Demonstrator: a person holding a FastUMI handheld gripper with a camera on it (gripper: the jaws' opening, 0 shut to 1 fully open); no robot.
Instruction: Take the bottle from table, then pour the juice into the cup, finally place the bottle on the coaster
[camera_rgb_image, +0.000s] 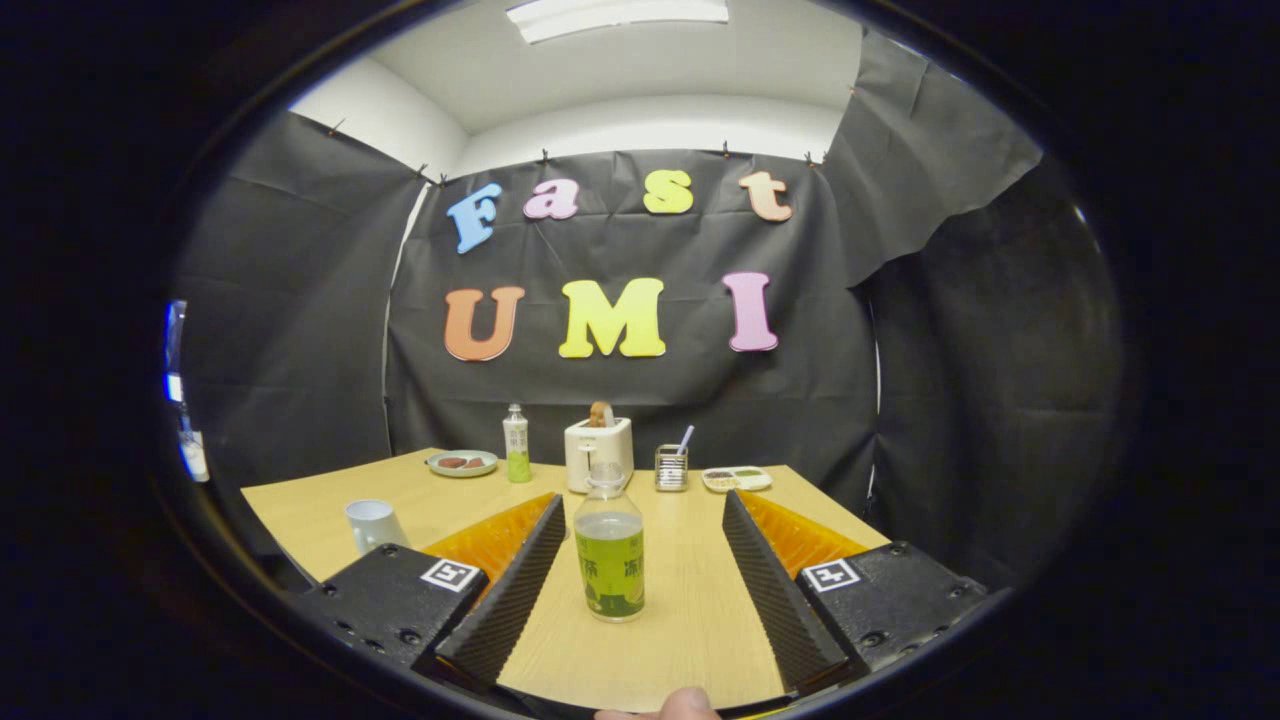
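Note:
A clear bottle (609, 545) with green juice and a green label stands upright on the wooden table (690, 620), between my two fingers and nearer the left one. My gripper (643, 507) is open, its fingers wide apart on either side of the bottle without touching it. A white cup (372, 524) stands on the table left of the left finger. I cannot make out a coaster.
Along the table's back edge stand a plate with food (462, 462), a second small bottle of green liquid (516, 444), a white toaster (598, 452), a small holder with a straw (671, 466) and a shallow dish (737, 479). A fingertip (685, 704) shows below the gripper.

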